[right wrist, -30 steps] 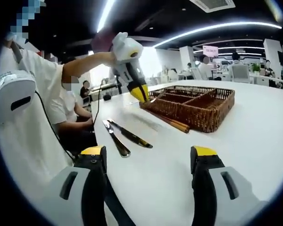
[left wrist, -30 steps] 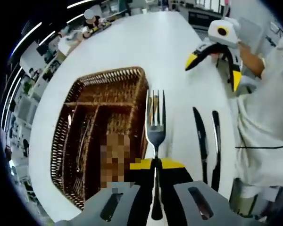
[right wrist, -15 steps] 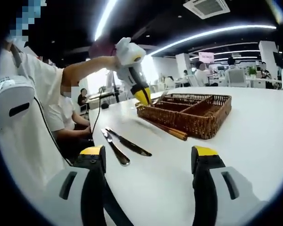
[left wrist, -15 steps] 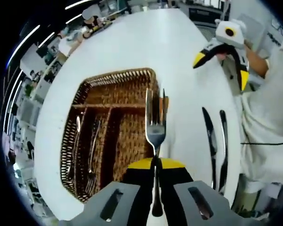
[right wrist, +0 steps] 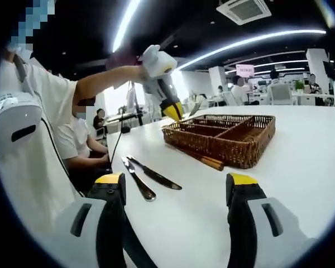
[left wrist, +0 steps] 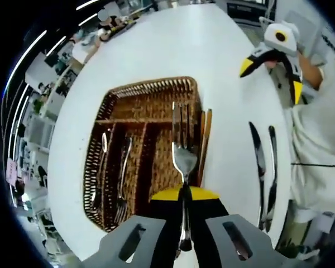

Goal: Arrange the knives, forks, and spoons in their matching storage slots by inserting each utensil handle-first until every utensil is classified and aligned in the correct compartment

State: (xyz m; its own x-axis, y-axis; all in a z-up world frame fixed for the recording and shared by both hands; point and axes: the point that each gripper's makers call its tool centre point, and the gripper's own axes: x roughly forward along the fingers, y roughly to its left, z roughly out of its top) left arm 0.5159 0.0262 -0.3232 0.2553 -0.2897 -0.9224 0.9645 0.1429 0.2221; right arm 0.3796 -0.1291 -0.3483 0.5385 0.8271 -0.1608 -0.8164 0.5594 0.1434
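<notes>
My left gripper (left wrist: 184,194) is shut on a silver fork (left wrist: 184,146), clamped by the handle with the tines pointing away over the wicker tray (left wrist: 156,92). The tray's left slots hold a spoon (left wrist: 102,162) and another fork (left wrist: 123,178). Two knives (left wrist: 261,164) lie side by side on the white table to the tray's right. My right gripper (right wrist: 176,192) is open and empty, low over the table near the knives (right wrist: 145,177). From there the left gripper (right wrist: 170,107) hangs over the wicker tray's (right wrist: 234,146) near corner, and the right gripper (left wrist: 271,78) shows open.
A pair of wooden chopsticks (left wrist: 204,142) lies along the tray's right side, also chopsticks (right wrist: 205,160). A person's sleeve (right wrist: 39,95) and body fill the left of the right gripper view. Other people sit at distant desks (right wrist: 279,86).
The left gripper, still clamping the fork, has risen and shifted over the tray's corner. More of the tray's slots and the chopsticks now show. The right gripper has stayed open and nearly still.
</notes>
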